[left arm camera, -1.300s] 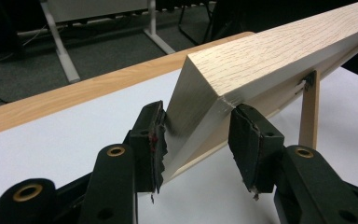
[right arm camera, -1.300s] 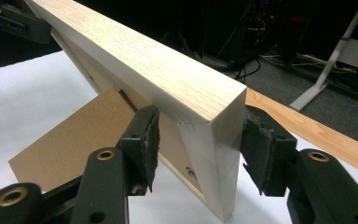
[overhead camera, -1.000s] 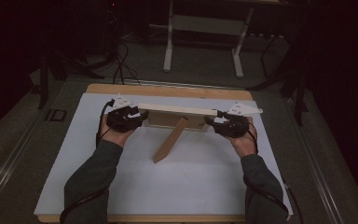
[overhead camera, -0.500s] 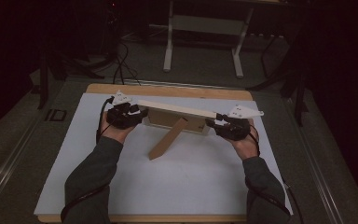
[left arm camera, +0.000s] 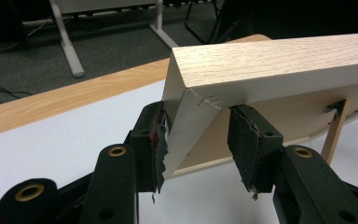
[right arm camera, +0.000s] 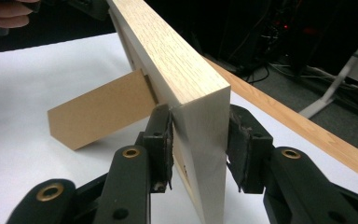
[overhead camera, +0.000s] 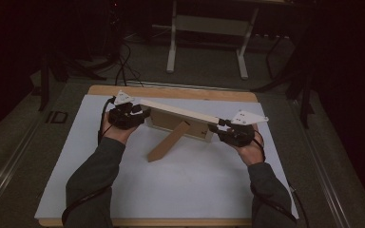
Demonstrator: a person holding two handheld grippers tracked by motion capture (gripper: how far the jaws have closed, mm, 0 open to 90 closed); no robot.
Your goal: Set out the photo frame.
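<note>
At the near-left end of the work, the left hand-held gripper (left arm camera: pixel 198 135) has its two black jaws half-closed over the end corner of a pale oak-grain rectangular picture frame (left arm camera: pixel 279 60). One pad lies on the frame's front face and the other against its back edge, so this end looks held. Across from it, the right hand-held gripper (right arm camera: pixel 198 140) straddles the opposite end. Its jaws have just been closing with the frame's end between them, and in the right gripper view both pads now appear to press the wood, one on each side.

Judging from that, the taking-hold part looks finished, with a grip at each end. What seems left is the carrying or setting of the frame wherever it is meant to go. Whether its lower edge has come off the surface cannot be told from these views.

The picture frame has a flat top with light wood grain, whitish bevelled sides and a tan backing board, and one corner joint shows a small ragged seam. It stands on its long edge, leaning a little, across the far half of the white surface (overhead camera: pixel 195 190), running from one gripper to the other. A brown fibreboard prop leg (overhead camera: pixel 168 141) is folded out from the back and slants toward the person, its foot down on the white. Beyond the frame runs the bare wooden rim of the surface (overhead camera: pixel 171 91).
</note>
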